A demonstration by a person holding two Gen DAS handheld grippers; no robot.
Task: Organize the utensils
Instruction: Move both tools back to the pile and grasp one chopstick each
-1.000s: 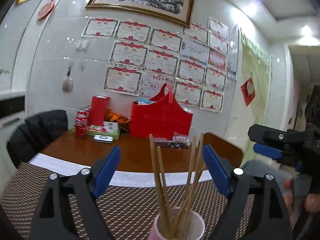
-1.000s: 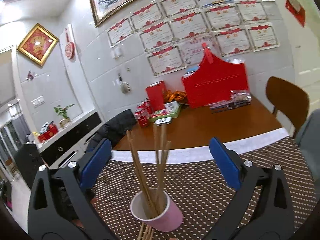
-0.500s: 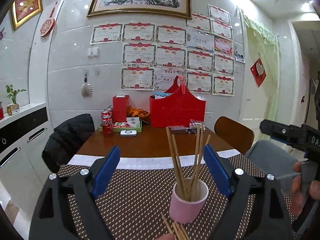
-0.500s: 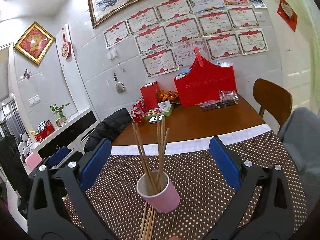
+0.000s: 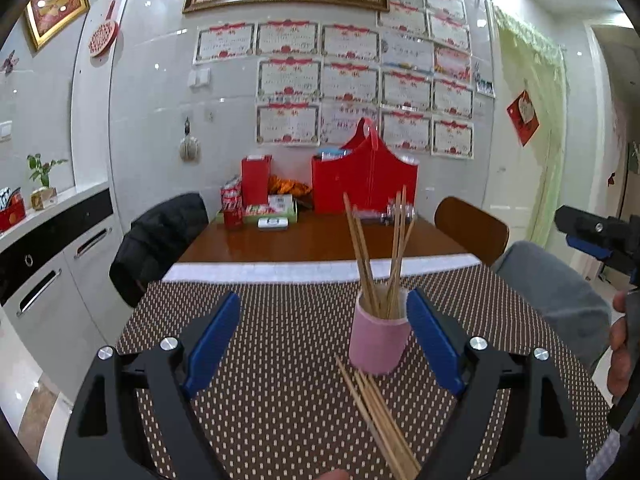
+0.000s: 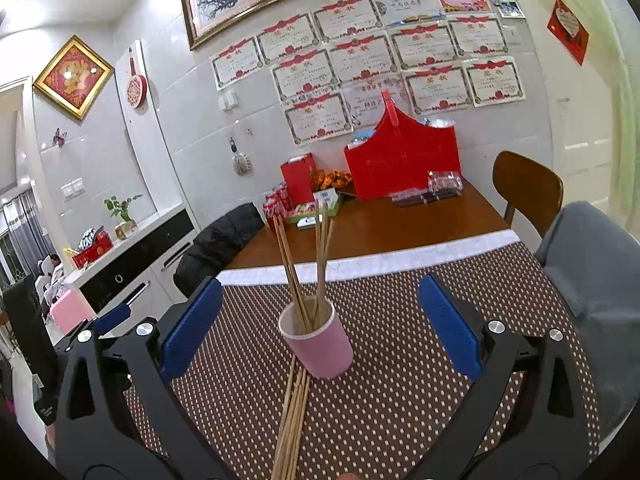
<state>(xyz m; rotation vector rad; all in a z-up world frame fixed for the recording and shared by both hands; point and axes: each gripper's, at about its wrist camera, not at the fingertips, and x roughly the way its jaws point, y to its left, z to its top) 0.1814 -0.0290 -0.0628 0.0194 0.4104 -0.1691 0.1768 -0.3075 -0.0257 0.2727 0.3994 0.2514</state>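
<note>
A pink cup [image 5: 378,340] [image 6: 318,344] stands on the dotted brown placemat [image 5: 280,360] [image 6: 400,340] with several wooden chopsticks upright in it [image 5: 380,252] [image 6: 308,264]. More chopsticks lie flat in a bundle [image 5: 380,416] [image 6: 294,420] on the mat, in front of the cup. My left gripper [image 5: 324,340] is open above the mat, the cup just inside its right finger. My right gripper [image 6: 320,320] is open too, with the cup between its fingers but untouched. The right gripper's body [image 5: 596,232] shows at the left view's right edge, held by a hand [image 5: 620,356].
Beyond the mat, the wooden table [image 6: 380,228] carries a red gift bag [image 6: 404,160], a red box [image 6: 298,178], cans and snack packs by the wall. A wooden chair [image 6: 528,188], a grey-draped seat [image 6: 592,264], a black jacket on a chair [image 5: 160,232] and a side cabinet [image 5: 48,264] surround it.
Both grippers have pulled back and risen from the cup. It now looks smaller and farther off, and the flat bundle of chopsticks in front of it has come into view.
</note>
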